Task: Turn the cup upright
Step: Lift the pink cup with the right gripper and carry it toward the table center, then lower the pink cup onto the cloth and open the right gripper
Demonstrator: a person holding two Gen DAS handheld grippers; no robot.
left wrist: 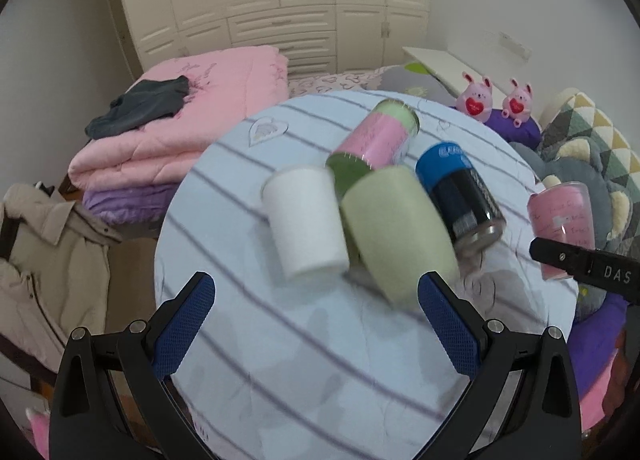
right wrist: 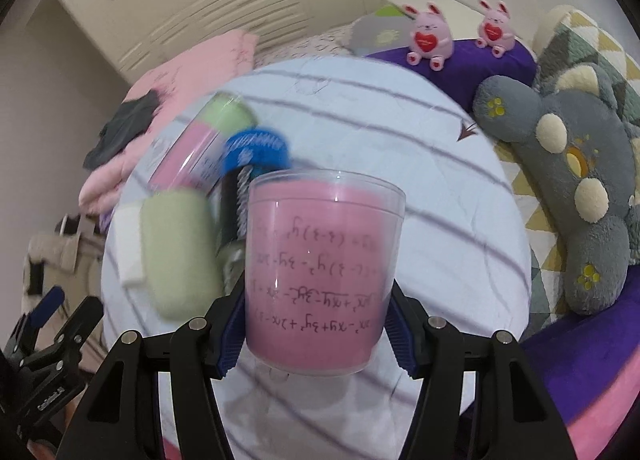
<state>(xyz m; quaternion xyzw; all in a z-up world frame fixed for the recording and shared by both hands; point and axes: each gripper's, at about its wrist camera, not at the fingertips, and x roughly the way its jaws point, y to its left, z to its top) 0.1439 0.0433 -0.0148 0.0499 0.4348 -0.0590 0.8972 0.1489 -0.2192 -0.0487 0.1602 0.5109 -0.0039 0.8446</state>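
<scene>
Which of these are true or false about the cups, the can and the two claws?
1. The right claw grips a clear cup with pink lining. True.
2. The left claw holds the white cup. False: it is open and holds nothing.
3. The blue can is lying on its side. True.
4. The green cup is in the right claw. False: it lies on the striped cloth.

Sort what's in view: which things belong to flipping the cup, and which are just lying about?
Job:
pink-lined clear cup, clamped in the right hand-held gripper
left hand-held gripper, open, empty

Lying about:
white cup
green cup
blue can
pink-and-green tube
plush bunnies
</scene>
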